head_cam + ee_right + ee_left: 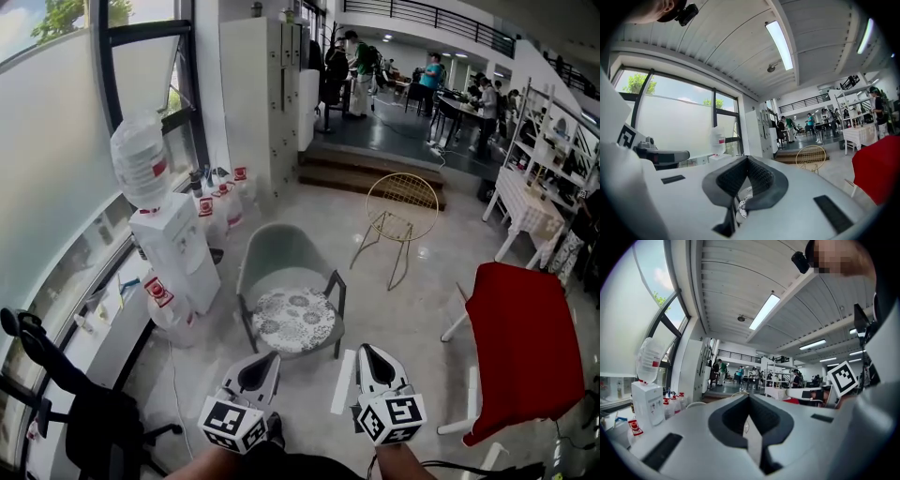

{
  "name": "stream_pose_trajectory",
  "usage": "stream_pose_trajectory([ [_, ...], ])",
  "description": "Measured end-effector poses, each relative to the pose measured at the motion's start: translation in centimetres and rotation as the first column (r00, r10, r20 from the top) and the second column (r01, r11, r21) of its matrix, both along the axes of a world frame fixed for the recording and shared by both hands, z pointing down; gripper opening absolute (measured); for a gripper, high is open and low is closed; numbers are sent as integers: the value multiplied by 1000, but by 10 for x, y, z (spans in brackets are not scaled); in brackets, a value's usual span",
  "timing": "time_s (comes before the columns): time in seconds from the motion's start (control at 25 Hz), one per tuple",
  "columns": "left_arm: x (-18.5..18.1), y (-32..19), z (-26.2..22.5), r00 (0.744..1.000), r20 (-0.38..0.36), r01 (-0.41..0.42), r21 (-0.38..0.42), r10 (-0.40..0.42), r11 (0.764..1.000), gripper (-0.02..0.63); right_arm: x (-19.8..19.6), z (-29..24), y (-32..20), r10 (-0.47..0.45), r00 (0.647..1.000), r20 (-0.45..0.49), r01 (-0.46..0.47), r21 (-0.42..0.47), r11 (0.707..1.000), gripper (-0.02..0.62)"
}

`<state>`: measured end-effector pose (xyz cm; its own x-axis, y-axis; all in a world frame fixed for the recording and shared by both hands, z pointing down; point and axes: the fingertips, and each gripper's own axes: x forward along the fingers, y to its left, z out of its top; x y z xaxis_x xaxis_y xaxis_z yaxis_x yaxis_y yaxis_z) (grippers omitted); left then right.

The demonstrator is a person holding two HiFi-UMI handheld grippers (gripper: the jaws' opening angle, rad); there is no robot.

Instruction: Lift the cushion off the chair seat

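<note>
Two tools shut and empty: left tool (270, 359), right tool (367, 352), both held level. Cushion (295, 319) flat on chair (281, 251) seat, untouched. Lies ahead and below, roughly round, nearer the left tool. Probably calls for opening before reaching.

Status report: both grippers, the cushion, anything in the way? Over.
Left gripper and right gripper shut, empty. Cushion flat on chair, untouched. Nothing in between.
</note>
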<state>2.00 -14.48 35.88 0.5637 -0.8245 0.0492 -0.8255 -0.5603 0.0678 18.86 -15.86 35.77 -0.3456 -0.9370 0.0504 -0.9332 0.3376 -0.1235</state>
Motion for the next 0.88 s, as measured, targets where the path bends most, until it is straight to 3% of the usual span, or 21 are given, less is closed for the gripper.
stream_pose_trajectory([
  [0.52, -47, -106, -2, 999, -30, -34, -4, 33, 999, 8, -61, -10, -111, -23, 997, -71, 22, -17, 1000, 6],
  [0.72, -68, -142, -2, 999, -33, -42, 7, 42, 999, 8, -89, -14, -142, -73, 990, -117, 75, 8, 997, 6],
  [0.88, -83, -162, 4, 997, -50, -60, -3, 60, 998, 8, -101, -9, -166, -45, 994, -98, 43, -24, 999, 6],
])
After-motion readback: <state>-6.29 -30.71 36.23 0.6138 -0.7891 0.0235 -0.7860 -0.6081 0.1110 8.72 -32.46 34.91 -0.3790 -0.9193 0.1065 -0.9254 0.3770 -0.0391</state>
